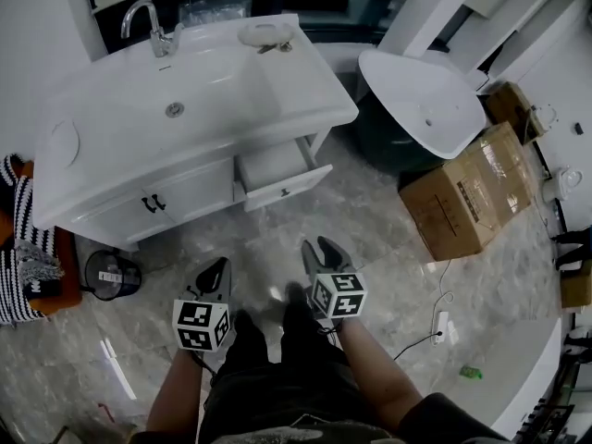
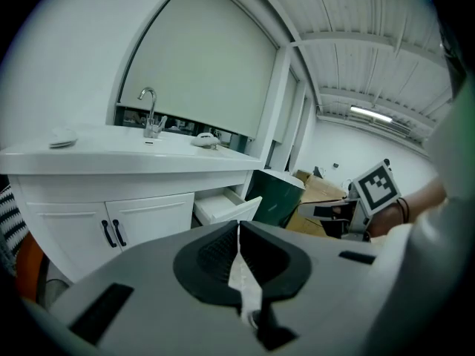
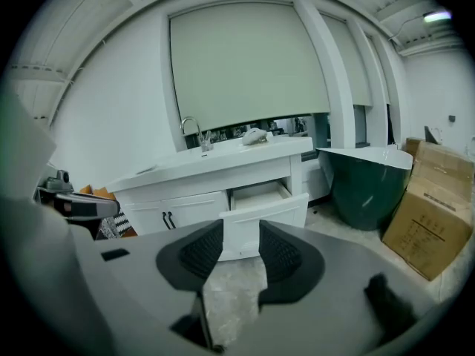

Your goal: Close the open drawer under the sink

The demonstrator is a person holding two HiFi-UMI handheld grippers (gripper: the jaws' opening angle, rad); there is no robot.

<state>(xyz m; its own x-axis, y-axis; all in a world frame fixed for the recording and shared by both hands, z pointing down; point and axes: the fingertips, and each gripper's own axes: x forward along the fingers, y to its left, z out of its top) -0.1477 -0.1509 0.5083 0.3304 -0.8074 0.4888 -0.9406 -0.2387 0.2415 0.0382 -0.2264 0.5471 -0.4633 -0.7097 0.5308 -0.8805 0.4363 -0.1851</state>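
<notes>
Open drawer [image 1: 282,176], under the sink [image 1: 190,86] and well apart from you, lies at 12 o'clock from your right claw [image 1: 319,247], spread, empty and nearer; left claw [image 1: 218,267], pressed together, has it at 1 o'clock

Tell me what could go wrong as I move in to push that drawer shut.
1. The drawer sits at the cabinet's right end; an off-centre push on its front might skew and jam it.
2. The right gripper is open with nothing between its jaws; a single tip might slip off the smooth front.
3. A power strip and its cable lie on the floor to your right; a step that way might snag them.
</notes>
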